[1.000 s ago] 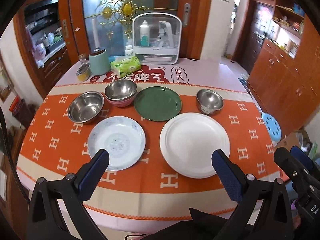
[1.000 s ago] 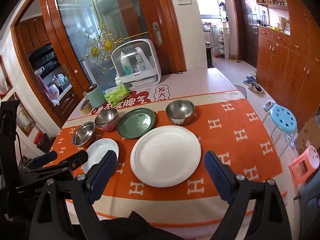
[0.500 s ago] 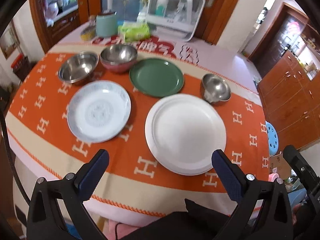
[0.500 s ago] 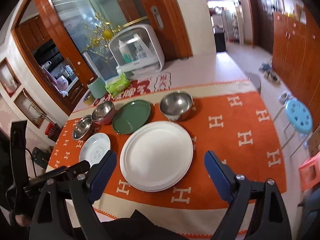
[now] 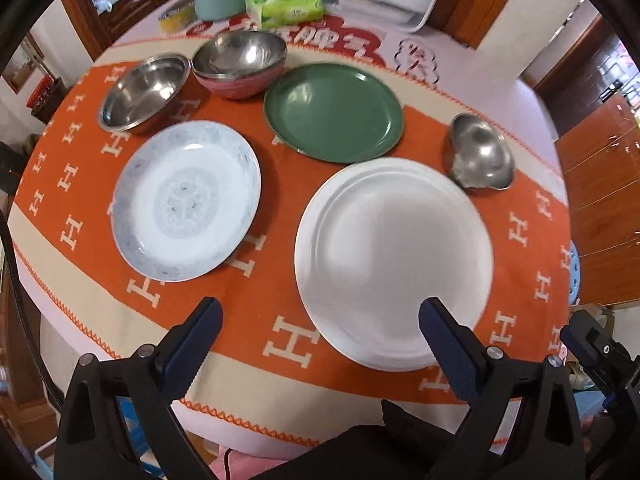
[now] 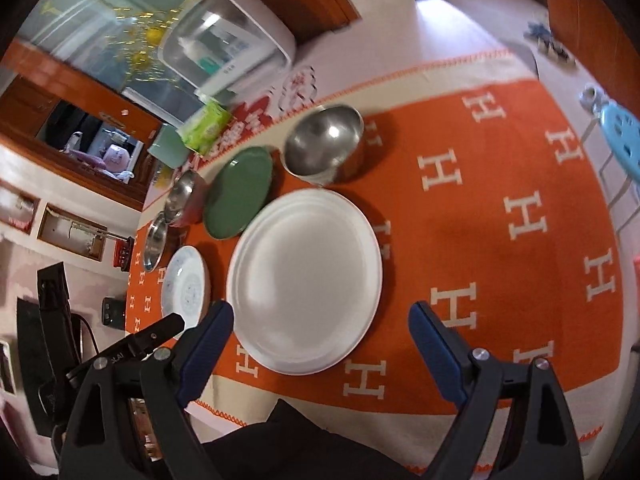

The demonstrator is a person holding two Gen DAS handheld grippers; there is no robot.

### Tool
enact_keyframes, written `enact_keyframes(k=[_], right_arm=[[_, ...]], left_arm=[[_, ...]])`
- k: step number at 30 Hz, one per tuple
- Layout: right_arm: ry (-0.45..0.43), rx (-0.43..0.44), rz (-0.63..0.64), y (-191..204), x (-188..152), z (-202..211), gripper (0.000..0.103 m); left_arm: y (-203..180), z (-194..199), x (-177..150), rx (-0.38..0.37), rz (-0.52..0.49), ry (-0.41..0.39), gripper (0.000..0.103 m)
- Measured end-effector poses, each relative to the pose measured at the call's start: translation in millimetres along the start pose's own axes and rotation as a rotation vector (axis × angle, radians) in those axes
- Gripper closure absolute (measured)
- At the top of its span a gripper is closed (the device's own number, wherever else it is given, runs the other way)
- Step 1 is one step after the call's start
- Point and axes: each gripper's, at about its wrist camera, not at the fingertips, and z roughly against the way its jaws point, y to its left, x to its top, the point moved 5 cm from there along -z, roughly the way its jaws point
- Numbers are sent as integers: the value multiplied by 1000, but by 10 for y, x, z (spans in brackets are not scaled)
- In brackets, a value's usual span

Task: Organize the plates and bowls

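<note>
Orange cloth (image 5: pixel 280 264) printed with white H letters covers your desk and carries every item. Large white plate (image 5: pixel 394 260): nearest you, centre-right. Patterned white plate (image 5: pixel 186 210): to its left, apart from it. Green plate (image 5: pixel 334 112): behind both. Small steel bowl (image 5: pixel 480 158): just beside the large plate's far right rim. Steel bowl (image 5: pixel 144 92): far left, beside a steel bowl nested in a pink bowl (image 5: pixel 240 60). Your left hand-held gripper (image 5: pixel 320 344) and right hand-held gripper (image 6: pixel 322 340): both spread wide, holding nothing, above the near desk edge.
</note>
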Motion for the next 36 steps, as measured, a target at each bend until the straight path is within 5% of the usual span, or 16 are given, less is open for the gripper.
enact_keyframes(k=[9, 13, 30, 36], right_arm=[[172, 5, -78, -261, 167, -499, 14], [240, 6, -109, -354, 192, -693, 26], [373, -46, -102, -409, 240, -1126, 75], [387, -61, -112, -443, 235, -1172, 85]], left_arm=[[27, -596, 123, 52, 39, 139, 9], [82, -839, 163, 66, 77, 198, 13], [53, -1396, 271, 23, 123, 300, 66], [40, -1527, 281, 22, 137, 307, 72]])
